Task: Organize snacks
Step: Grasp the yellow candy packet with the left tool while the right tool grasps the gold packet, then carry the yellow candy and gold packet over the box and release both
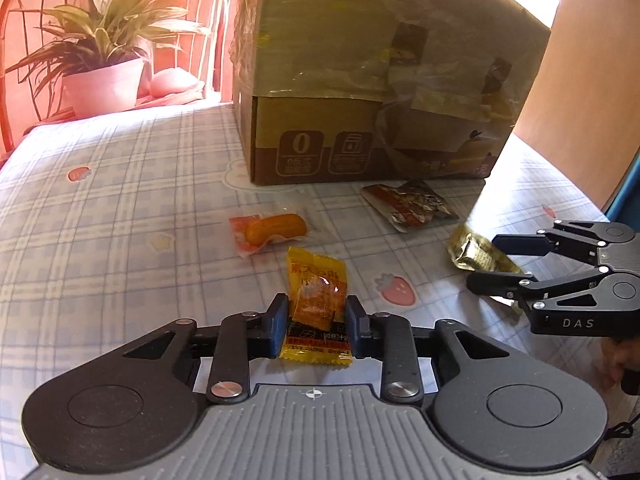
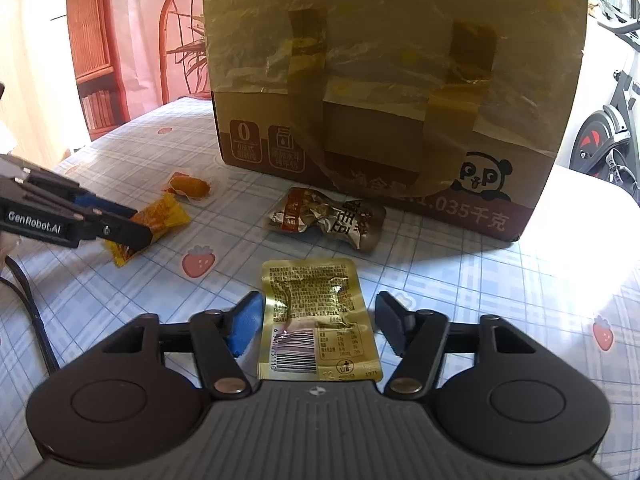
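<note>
Yellow snack packet (image 1: pixel 316 304), in front of the cardboard box (image 1: pixel 360 80), sits clamped in the left gripper (image 1: pixel 316 326), likely for lifting. The right gripper (image 2: pixel 320 326) straddles the gold sachet (image 2: pixel 316 320) nearer the box's right end; grip uncertain.

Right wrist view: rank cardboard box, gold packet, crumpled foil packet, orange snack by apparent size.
1. cardboard box
2. gold packet, though it is nearest the camera, so this is unsure against the next
3. crumpled foil packet
4. orange snack
</note>
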Demonstrator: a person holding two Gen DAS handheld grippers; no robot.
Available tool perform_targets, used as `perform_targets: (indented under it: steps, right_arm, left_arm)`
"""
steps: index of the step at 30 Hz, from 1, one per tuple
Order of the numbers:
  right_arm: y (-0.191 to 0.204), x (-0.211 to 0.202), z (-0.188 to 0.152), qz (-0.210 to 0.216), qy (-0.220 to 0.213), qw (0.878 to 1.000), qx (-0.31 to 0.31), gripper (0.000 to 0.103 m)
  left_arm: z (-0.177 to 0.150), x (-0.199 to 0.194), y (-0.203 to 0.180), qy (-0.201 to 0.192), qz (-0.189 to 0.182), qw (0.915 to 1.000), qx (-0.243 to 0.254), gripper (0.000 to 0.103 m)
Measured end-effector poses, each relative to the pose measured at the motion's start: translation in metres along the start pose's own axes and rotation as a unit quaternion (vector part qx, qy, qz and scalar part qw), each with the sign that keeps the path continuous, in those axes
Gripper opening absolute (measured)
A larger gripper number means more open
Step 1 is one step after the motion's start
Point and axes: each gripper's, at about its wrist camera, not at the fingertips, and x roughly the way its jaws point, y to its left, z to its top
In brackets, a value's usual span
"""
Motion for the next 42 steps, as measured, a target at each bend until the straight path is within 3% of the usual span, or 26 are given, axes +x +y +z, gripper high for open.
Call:
perform_targets:
  steps: [5,25,31,42]
  right_arm:
    - [0.002,-0.008,-0.002,0.006,-0.013,1.000,0.003,0.051]
    - [-0.008,-0.041,0.009,-0.008,-0.064,0.997,0.028,0.049]
    - [-0.011,-0.060,0.029,-0.022,-0.094,0.995,0.023,0.049]
    - [-0.021,-0.101,0.086,-0.035,-0.177,0.984,0.001,0.049]
  left_arm:
    - [-0.002,-0.003,-0.006,-0.006,-0.006,1.0000,-0.001,0.031]
    - [0.021,-0.031,-0.016,-0.053,-0.023,0.9983,0.001,0.031]
    - [0.043,-0.052,-0.021,-0.094,-0.031,0.9950,0.007,0.031]
    - [0.098,-0.094,-0.037,-0.193,-0.056,0.9793,0.028,0.031]
